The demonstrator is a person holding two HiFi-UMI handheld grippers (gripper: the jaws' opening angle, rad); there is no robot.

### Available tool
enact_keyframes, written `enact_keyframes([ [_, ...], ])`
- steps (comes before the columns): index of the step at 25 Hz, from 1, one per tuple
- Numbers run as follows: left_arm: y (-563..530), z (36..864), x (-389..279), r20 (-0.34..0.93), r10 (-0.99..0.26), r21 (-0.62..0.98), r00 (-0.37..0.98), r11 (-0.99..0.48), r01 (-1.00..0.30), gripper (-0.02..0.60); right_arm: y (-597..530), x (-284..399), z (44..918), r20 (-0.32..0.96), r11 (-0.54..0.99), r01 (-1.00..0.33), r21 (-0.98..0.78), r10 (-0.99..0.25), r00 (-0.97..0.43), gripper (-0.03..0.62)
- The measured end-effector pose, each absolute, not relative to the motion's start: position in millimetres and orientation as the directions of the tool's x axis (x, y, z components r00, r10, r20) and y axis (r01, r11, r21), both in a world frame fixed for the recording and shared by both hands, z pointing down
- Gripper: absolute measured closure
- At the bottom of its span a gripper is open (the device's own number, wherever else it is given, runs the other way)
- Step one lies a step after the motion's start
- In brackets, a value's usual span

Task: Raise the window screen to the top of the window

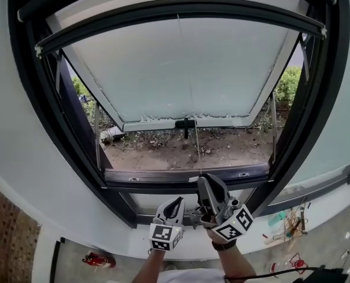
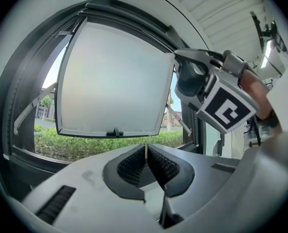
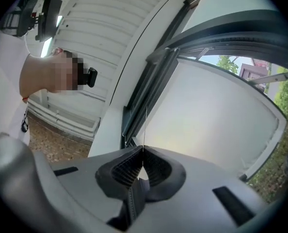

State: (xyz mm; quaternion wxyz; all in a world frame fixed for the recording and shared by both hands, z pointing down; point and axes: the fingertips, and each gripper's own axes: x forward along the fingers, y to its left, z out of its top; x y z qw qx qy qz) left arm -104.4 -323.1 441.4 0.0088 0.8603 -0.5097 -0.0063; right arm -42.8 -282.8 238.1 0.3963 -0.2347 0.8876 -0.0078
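The window screen's dark pull bar [image 1: 181, 7] arcs across the upper part of the window opening. A thin cord [image 1: 190, 99] runs from its middle straight down to my right gripper [image 1: 204, 180], which is shut on it just above the sill. In the right gripper view the cord [image 3: 145, 127] rises taut from between the closed pads of the right gripper [image 3: 143, 149], which tilts upward. My left gripper [image 1: 175, 203] sits beside it to the left, pointing level at the window. Seen along its own jaws, the left gripper [image 2: 146, 148] is shut with nothing between them, and the right gripper [image 2: 207, 86] is above it to the right.
A frosted sash [image 1: 187, 69] is swung outward on side stays, with a dark handle [image 1: 185, 124] on its lower edge. Below it lie bare ground and bushes [image 1: 288, 84]. The dark window frame [image 1: 181, 175] and pale sill are just ahead. Cables and small red items [image 1: 98, 259] lie on the floor.
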Motion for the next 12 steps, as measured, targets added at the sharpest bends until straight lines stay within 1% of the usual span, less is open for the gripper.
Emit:
enact_keyframes([
  [3, -320.1, 438.3, -102.0, -0.003, -0.874, 0.013, 0.486, -0.486, -0.874, 0.578, -280.3, -44.5, 218.5, -0.746, 0.912, -0.349, -0.213, -0.383, -0.545, 0.592],
  [8, -317.0, 439.0, -100.9, 0.008, -0.870, 0.020, 0.493, -0.493, -0.870, 0.577, -275.1, -44.8, 177.2, -0.804, 0.929, -0.323, -0.181, -0.329, -0.496, 0.591],
  [10, -313.9, 439.6, -98.2, 0.012, -0.866, 0.013, 0.500, -0.500, -0.866, 0.577, -269.1, -46.0, 165.2, -0.809, 0.930, -0.337, -0.147, -0.309, -0.500, 0.592],
  [12, -311.3, 440.3, -97.7, 0.017, -0.864, 0.013, 0.503, -0.503, -0.864, 0.578, -270.7, -54.7, 174.3, -0.759, 0.909, -0.394, -0.132, -0.349, -0.549, 0.592],
])
